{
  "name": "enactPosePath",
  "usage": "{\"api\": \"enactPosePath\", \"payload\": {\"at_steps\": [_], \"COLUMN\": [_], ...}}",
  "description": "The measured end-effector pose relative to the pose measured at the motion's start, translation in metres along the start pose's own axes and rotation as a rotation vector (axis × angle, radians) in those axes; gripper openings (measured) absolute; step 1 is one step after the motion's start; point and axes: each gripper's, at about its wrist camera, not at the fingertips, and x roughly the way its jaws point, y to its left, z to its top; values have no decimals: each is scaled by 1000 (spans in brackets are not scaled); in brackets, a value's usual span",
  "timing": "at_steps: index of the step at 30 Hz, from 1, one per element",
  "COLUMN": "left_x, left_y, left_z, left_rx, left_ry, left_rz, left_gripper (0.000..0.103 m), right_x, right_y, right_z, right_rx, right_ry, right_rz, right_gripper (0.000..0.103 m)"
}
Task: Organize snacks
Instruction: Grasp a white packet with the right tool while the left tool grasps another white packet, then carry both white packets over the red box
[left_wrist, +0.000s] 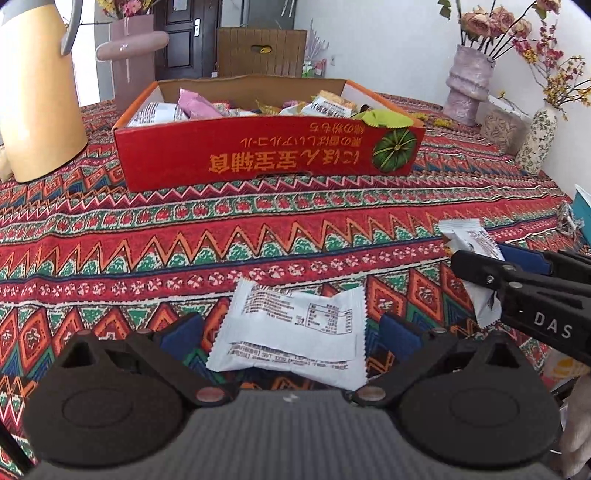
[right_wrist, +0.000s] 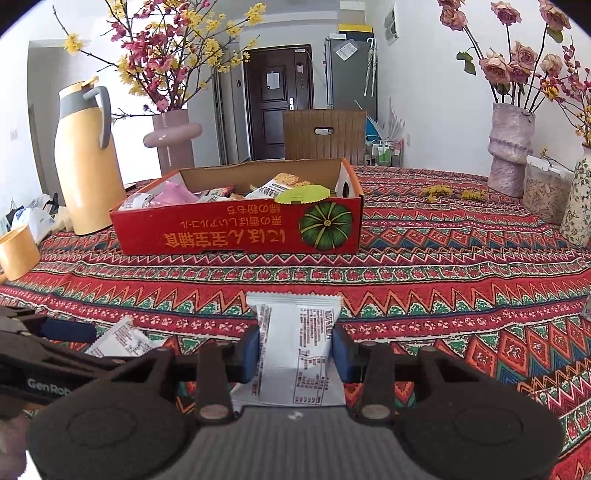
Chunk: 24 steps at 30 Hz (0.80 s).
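A white snack packet (right_wrist: 297, 354) sits pinched between the blue pads of the right tongs (right_wrist: 297, 352), which are clamped on its middle, the packet lifted a little above the patterned surface (right_wrist: 443, 295). A second white packet (left_wrist: 291, 328) lies flat on the cloth, printed side up, between the fingers of the left tongs (left_wrist: 291, 332); those stand apart on either side of it and do not press on it yet.

Beyond both, toward the middle of the surface, stands the red cardboard box (left_wrist: 266, 151) with a green pumpkin printed on its front. It already holds a heap of snacks: a pink packet, several white and orange ones, and a yellow-green wrapper at the near right corner. So most of the sorting looks done; by my reading, only these two loose packets are left to carry into the box.

A yellow thermos jug (right_wrist: 86, 162) and flower vases stand around it.
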Motion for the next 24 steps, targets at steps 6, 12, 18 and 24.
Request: {"api": "enactPosePath", "payload": {"at_steps": [6, 12, 18, 24], "left_x": [3, 2, -6, -10], "left_y": [2, 1, 2, 1], "left_z": [1, 1, 0, -1], "left_rx": [-4, -13, -13, -4], "left_ry": [-1, -1, -32, -57], "left_rz": [46, 52, 40, 43], "left_gripper": [103, 99, 65, 58], "right_x": [4, 4, 6, 7], "right_y": [-1, -3, -2, 2], "right_z": [-1, -2, -3, -3], "right_rx": [9, 19, 24, 16], "right_ry": [5, 5, 8, 8], "right_rz": [7, 7, 15, 28], "right_gripper": [40, 40, 40, 40]}}
